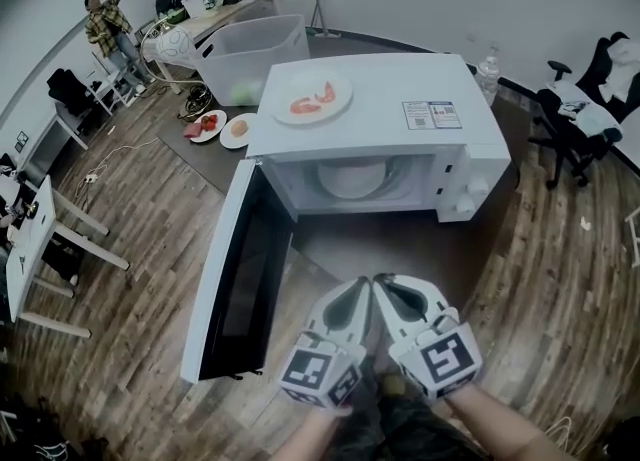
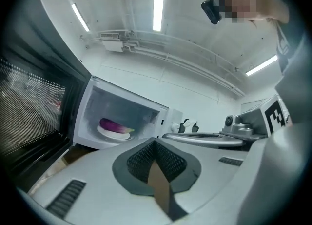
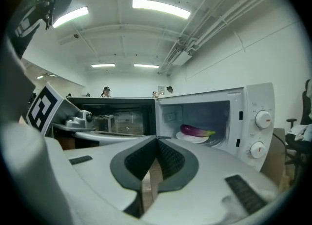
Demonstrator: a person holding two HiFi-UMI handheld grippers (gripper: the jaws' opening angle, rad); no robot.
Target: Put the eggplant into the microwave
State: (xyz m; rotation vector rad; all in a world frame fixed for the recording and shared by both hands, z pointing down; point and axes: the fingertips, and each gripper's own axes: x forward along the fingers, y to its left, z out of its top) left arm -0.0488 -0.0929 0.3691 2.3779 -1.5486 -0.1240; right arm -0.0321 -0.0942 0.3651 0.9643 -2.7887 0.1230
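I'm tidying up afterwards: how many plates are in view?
4 plates: one on top of the microwave, one inside it under the eggplant, two side by side left of it. Others may be hidden.

Two forearms, left [image 1: 306, 439] and right [image 1: 497, 427], reach in from the bottom edge. The left gripper [image 1: 360, 287] and right gripper [image 1: 387, 284] sit side by side, tips close together (marker cubes nearest the body). Both have their jaws closed, nothing between them.
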